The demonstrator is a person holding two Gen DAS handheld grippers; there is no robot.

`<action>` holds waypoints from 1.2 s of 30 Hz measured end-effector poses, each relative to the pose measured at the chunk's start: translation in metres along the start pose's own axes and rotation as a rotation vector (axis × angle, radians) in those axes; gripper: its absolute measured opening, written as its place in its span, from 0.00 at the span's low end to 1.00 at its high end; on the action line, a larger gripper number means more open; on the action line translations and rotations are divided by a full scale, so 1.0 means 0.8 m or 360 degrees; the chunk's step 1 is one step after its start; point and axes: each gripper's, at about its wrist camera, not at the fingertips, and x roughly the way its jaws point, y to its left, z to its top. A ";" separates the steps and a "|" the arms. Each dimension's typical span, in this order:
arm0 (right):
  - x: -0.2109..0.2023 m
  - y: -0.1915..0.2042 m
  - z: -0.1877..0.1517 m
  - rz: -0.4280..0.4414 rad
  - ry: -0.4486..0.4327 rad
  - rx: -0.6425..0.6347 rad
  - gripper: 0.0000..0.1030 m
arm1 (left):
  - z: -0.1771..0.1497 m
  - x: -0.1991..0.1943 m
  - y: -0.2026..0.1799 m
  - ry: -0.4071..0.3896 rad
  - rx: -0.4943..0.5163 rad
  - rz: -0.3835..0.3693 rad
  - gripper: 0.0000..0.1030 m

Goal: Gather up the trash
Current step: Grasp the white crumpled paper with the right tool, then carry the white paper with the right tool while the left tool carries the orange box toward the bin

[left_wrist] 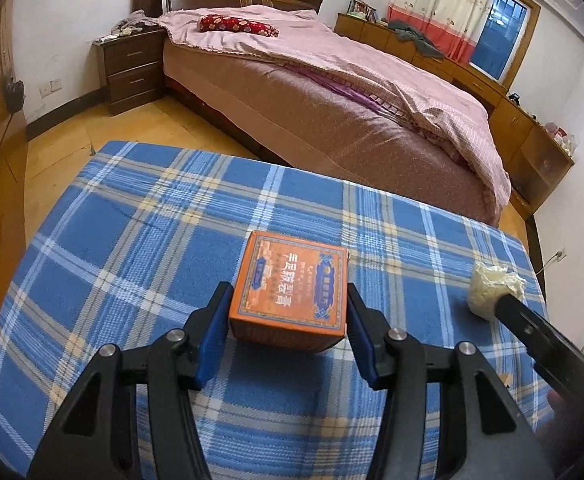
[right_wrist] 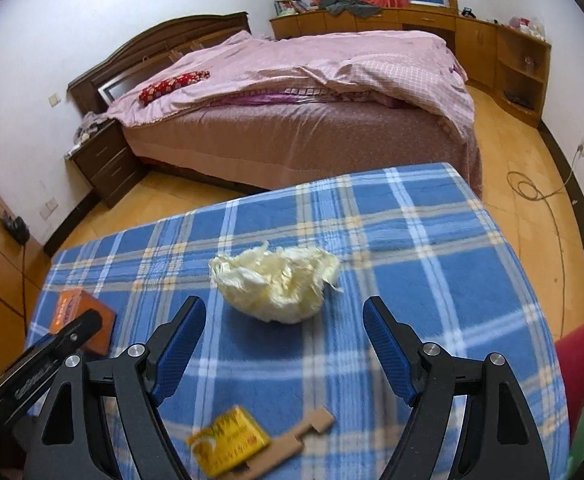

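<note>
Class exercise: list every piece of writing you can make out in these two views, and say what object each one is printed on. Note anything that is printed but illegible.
"手足皲裂膏": large white characters on the top of the orange box, seen upside down.
Smaller lines and the blue emblem on the same box: too small to read.
Yellow packet near the table's front edge: red print, blurred, unreadable.
Embossed lettering on the left gripper: unreadable.
Crumpled paper wad: no text.

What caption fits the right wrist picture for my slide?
Right gripper, fingers open, nears a crumpled paper wad on the blue plaid tablecloth.
</note>
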 end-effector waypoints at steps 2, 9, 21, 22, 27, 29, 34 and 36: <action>0.010 0.004 0.003 -0.0026 0.0010 -0.0018 0.79 | -0.001 0.000 -0.002 -0.0006 0.0013 0.0010 0.54; 0.034 -0.002 0.004 -0.0037 0.0071 0.0008 0.72 | 0.000 0.002 -0.003 -0.0013 0.0030 0.0018 0.54; 0.012 -0.006 0.004 -0.0043 0.0034 -0.0005 0.36 | 0.002 -0.007 -0.008 -0.0017 0.0031 -0.0039 0.53; 0.004 -0.006 0.003 -0.0040 0.0018 -0.0011 0.36 | 0.003 -0.010 -0.010 -0.0023 0.0036 -0.0049 0.53; -0.036 -0.007 -0.005 0.0002 -0.0040 -0.0011 0.36 | 0.003 -0.024 -0.019 -0.0038 0.0056 -0.0089 0.53; -0.052 -0.008 -0.009 0.0009 -0.0064 -0.0011 0.36 | 0.004 -0.029 -0.023 -0.0047 0.0068 -0.0106 0.53; -0.093 -0.019 -0.022 0.0026 -0.0128 -0.0008 0.36 | 0.002 -0.045 -0.038 -0.0071 0.0115 -0.0159 0.53; -0.107 -0.024 -0.027 0.0032 -0.0149 0.0003 0.36 | 0.001 -0.051 -0.043 -0.0075 0.0130 -0.0179 0.53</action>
